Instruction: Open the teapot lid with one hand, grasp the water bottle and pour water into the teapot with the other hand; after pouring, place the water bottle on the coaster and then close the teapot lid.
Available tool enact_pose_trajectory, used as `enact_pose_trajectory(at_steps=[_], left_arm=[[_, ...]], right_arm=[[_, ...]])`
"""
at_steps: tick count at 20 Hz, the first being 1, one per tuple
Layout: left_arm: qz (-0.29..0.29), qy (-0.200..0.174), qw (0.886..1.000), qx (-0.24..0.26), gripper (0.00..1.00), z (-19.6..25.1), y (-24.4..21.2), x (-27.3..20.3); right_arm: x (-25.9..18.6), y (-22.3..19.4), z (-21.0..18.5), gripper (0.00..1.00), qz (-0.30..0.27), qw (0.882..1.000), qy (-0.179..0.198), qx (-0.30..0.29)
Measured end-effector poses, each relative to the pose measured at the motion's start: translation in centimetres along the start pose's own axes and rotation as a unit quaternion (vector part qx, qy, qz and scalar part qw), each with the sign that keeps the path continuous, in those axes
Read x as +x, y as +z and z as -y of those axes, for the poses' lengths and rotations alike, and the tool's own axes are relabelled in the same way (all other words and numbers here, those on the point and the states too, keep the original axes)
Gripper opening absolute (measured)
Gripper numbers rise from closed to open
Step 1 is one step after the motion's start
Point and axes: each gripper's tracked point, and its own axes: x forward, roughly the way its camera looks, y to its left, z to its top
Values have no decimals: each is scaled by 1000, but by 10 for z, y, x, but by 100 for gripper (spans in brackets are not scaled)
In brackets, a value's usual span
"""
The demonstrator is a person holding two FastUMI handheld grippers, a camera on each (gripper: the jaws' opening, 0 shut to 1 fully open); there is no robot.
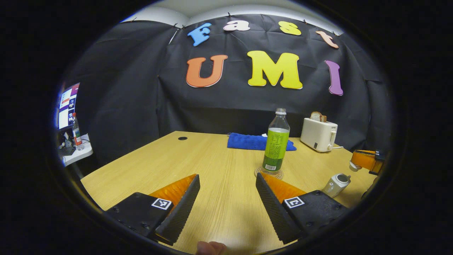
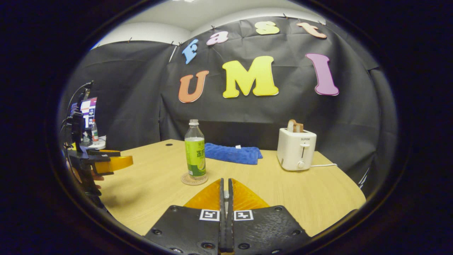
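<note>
Water bottle (image 1: 276,142) already sits on the coaster (image 1: 268,173). Your left gripper (image 1: 227,198) is wide open, empty. Right gripper (image 2: 225,198) pinches something, likely the lid; teapot (image 1: 336,184) looks open, needs closing.

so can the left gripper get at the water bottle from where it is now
Probably yes. The left gripper has its fingers spread wide and empty, and the water bottle stands upright on its coaster just ahead and slightly to the side, with bare table between them and nothing in the way.
</note>
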Motion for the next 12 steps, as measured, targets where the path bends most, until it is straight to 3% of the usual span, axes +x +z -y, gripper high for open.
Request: enact_pose_trajectory(at_steps=[4, 12], left_arm=[[13, 22, 1000, -7, 99, -21, 5, -26], [15, 26, 1000, 5, 99, -29, 5, -32]], right_arm=[[14, -14, -8, 0, -8, 1000, 5, -11], [17, -26, -10, 0, -14, 1000, 4, -3]])
